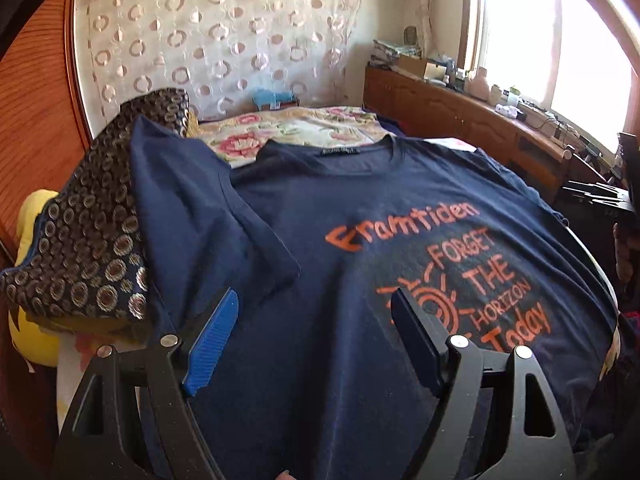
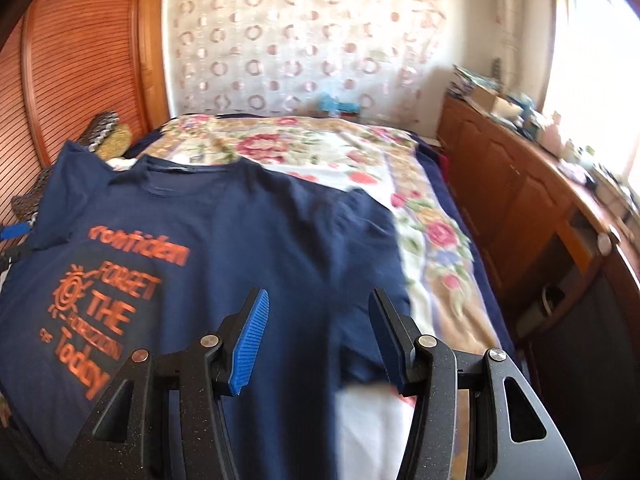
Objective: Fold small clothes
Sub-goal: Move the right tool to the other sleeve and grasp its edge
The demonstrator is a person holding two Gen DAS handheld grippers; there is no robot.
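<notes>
2 close wrist views along the bed, shirt (image 1: 360,208) shared.

T-shirt (image 1: 340,220) lies on bedspread (image 2: 360,168), pillow (image 1: 92,240) to its left.

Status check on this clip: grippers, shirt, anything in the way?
Left gripper open, right gripper open, both empty over the shirt. Navy T-shirt with orange print flat, face up, on floral bedspread. Left sleeve draped against dark ring-patterned cushion.
</notes>
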